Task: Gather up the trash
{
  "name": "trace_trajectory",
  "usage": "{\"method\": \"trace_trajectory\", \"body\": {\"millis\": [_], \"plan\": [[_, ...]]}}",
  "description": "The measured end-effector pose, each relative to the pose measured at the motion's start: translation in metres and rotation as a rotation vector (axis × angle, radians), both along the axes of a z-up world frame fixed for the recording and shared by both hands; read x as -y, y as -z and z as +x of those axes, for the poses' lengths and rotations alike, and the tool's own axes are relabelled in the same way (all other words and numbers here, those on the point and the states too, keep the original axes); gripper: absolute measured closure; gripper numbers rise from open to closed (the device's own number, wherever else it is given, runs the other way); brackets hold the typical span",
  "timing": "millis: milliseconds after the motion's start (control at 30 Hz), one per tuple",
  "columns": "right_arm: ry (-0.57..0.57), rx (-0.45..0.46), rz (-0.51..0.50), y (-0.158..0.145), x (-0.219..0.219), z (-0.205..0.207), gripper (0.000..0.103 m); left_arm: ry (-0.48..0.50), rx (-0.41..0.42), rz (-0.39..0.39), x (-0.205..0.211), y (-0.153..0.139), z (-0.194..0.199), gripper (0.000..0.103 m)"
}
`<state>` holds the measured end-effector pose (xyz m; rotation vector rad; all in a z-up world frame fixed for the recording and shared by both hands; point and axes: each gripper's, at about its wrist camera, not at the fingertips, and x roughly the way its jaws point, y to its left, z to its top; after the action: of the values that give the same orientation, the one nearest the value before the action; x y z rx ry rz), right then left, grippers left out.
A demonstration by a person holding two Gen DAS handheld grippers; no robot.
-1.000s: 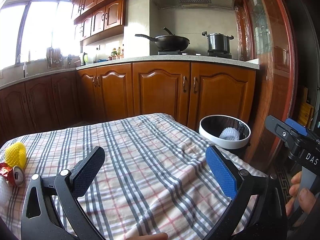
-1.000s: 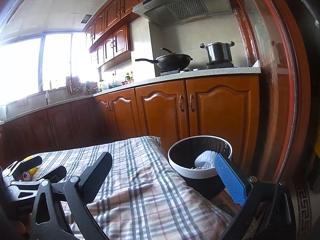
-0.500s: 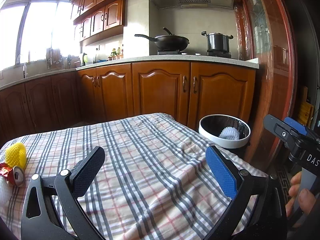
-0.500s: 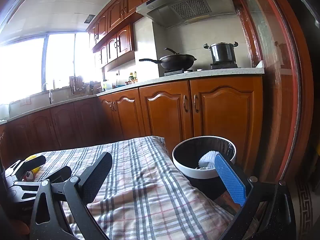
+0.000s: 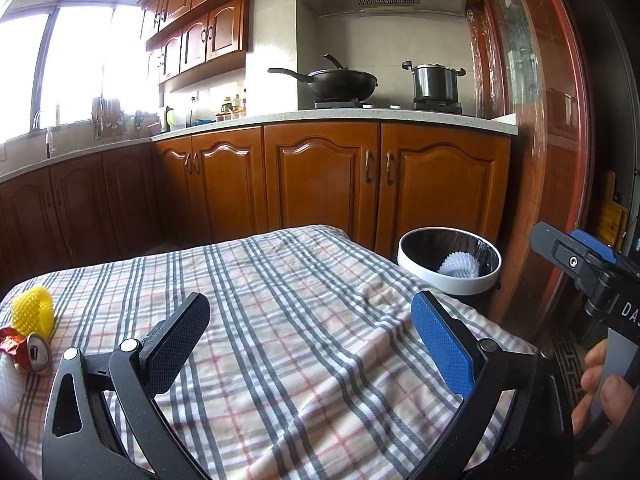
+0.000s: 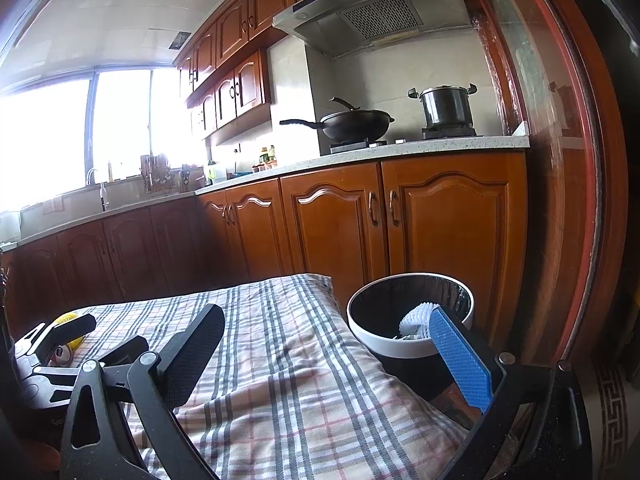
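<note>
At the far left of your plaid tablecloth (image 5: 304, 320) lie a yellow foam mesh sleeve (image 5: 33, 311) and, just beside it, a crushed red drink can (image 5: 30, 354). Your left gripper (image 5: 310, 340) hangs over the cloth, fingers spread wide and empty. Your right gripper (image 6: 326, 344) is equally splayed, holding nothing. Right of the table stands the white-rimmed black bin (image 5: 450, 278), a white foam net (image 5: 459, 266) inside.

Daylight floods in from the large kitchen window (image 5: 60, 68) at left, which is blown out to pure white in both views (image 6: 60, 136). The glare washes over the brown wooden wall cabinets (image 5: 192, 36) beside it. The lower cabinets under the window sit in dim shadow. Fisheye distortion bends straight lines, and the corners darken to black. Focus is sharp throughout.
</note>
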<state>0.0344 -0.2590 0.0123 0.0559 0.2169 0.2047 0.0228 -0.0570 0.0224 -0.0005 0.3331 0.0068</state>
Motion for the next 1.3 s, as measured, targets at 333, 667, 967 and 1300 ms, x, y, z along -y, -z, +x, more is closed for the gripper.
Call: {"method": "trace_trajectory", "body": {"millis": [333,667,967,1300], "plan": [[-0.004,0.001,0.002,0.0,-0.0017,-0.0019,0.0,0.001,-0.01,0.004,0.0001,0.0013,0.0035,0.0],[-0.005,-0.003,0.008,0.0003,-0.0018,-0.002,0.0,0.004,-0.019,0.006,0.0005,0.0046,0.0058,0.0],[-0.006,-0.005,0.01,0.0006,-0.0015,-0.0013,0.0,0.004,-0.019,0.005,0.0012,0.0049,0.0061,0.0],[-0.009,-0.009,0.016,0.0023,0.0,0.0007,0.0,0.009,-0.027,0.004,0.001,0.006,0.0092,0.0]]}}
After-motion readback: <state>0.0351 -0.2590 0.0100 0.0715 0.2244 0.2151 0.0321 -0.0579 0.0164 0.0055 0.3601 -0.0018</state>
